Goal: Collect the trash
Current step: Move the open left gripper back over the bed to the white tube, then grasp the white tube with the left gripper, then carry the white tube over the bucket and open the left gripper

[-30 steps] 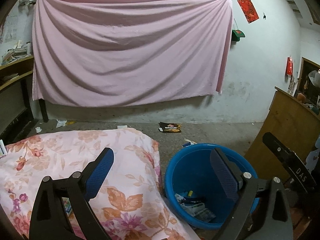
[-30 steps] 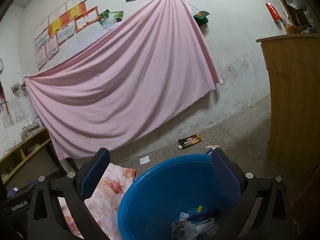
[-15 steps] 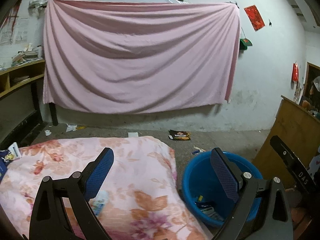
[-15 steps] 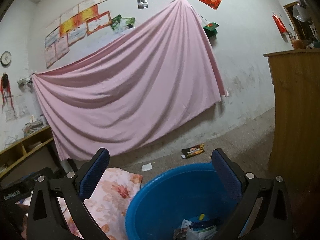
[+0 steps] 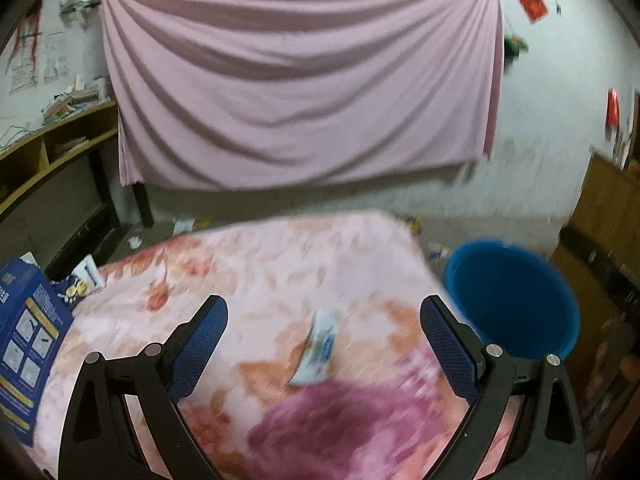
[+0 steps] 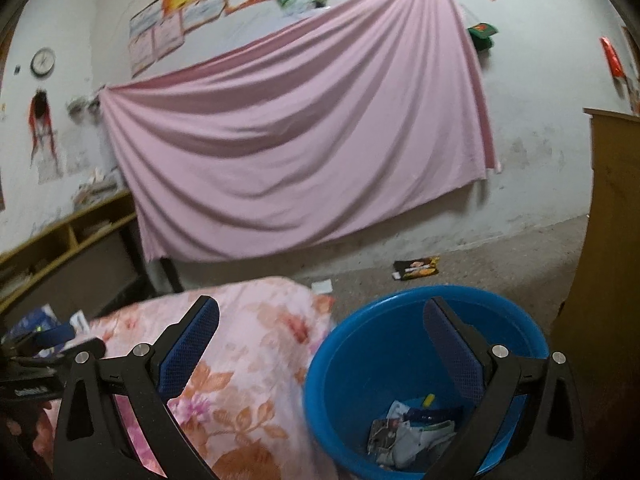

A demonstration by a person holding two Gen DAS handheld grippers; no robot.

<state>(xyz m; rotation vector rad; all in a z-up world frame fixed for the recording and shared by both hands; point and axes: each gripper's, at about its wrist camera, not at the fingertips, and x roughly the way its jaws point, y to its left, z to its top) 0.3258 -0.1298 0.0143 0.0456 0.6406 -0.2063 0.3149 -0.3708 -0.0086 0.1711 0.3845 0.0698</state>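
Note:
A small white and blue wrapper (image 5: 318, 350) lies on the floral quilt (image 5: 256, 276), between the blue pads of my left gripper (image 5: 324, 332), which hangs open above it. A blue plastic basin (image 6: 360, 344) stands on the floor right of the bed, with several crumpled wrappers (image 6: 408, 432) in its bottom. My right gripper (image 6: 320, 336) is open and empty, over the near rim of the basin (image 5: 516, 300) and the quilt's edge (image 6: 256, 344). The left view is blurred.
A blue box (image 5: 28, 332) and small packets (image 5: 80, 280) lie at the quilt's left edge. A dark wrapper (image 6: 416, 269) and paper scraps (image 6: 322, 287) litter the concrete floor. A wooden cabinet (image 6: 612, 240) stands right, shelves (image 5: 44, 160) left, a pink sheet (image 5: 300, 80) on the wall.
My left gripper has swung left from the basin to over the quilt, bringing the wrapper between its fingers and the blue box into view. The right gripper turned slightly left and tilted down.

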